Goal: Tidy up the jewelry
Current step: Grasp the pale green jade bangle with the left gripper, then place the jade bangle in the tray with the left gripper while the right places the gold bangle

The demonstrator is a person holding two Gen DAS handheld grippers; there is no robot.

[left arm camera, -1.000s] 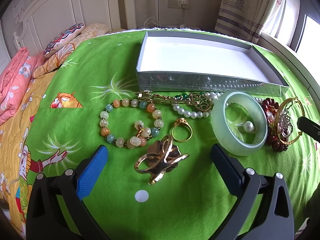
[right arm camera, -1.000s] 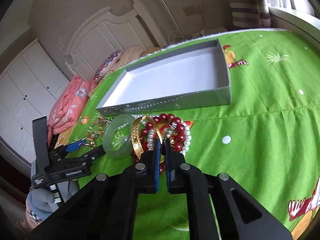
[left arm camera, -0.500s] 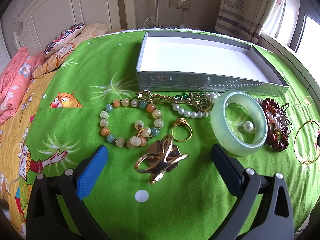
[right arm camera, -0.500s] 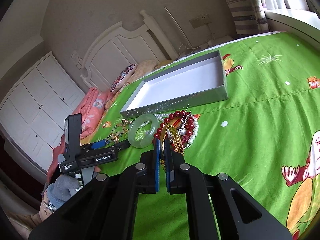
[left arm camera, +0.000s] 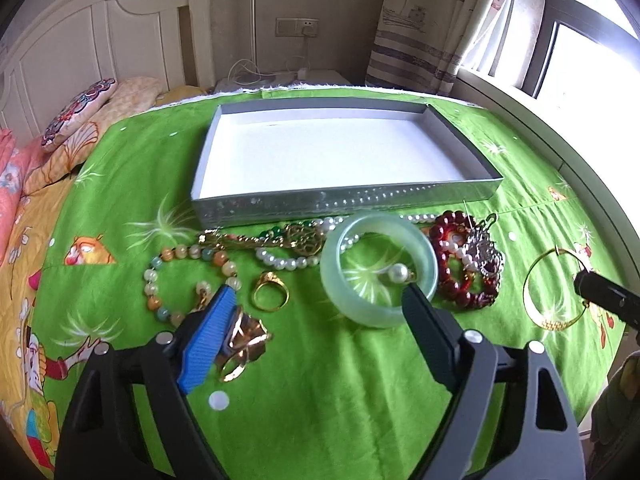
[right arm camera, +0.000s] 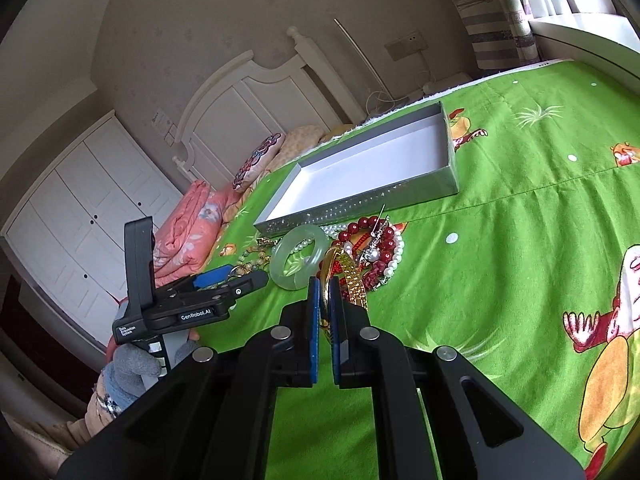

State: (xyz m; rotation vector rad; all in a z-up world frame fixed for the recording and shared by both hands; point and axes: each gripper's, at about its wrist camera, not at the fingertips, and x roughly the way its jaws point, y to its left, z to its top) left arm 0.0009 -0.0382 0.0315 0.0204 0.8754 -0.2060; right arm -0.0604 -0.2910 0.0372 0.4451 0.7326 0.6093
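Note:
An empty silver box (left arm camera: 344, 200) with a white floor lies on the green bedspread; it also shows in the right wrist view (right arm camera: 360, 208). In front of it lies jewelry: a jade bangle (left arm camera: 378, 268), a red bead bracelet (left arm camera: 464, 268), a pearl string (left arm camera: 280, 262), a gold ring (left arm camera: 271, 291), a pastel bead bracelet (left arm camera: 188, 256) and a gold clip (left arm camera: 242, 340). My left gripper (left arm camera: 316, 320) is open and has the ring between its fingers. My right gripper (right arm camera: 325, 312) is shut on a gold bangle (left arm camera: 554, 288), held above the bedspread right of the pile.
Pillows (left arm camera: 80, 116) and a pink quilt (right arm camera: 188, 236) lie at the left by the white headboard (left arm camera: 100, 40). A window and curtain (left arm camera: 440, 20) are at the right. A white wardrobe (right arm camera: 68, 208) stands beyond the bed.
My right gripper lifted the gold bangle off the pile and drew it right and back. My left gripper rose and moved forward over the jewelry, its left finger now beside the gold clip.

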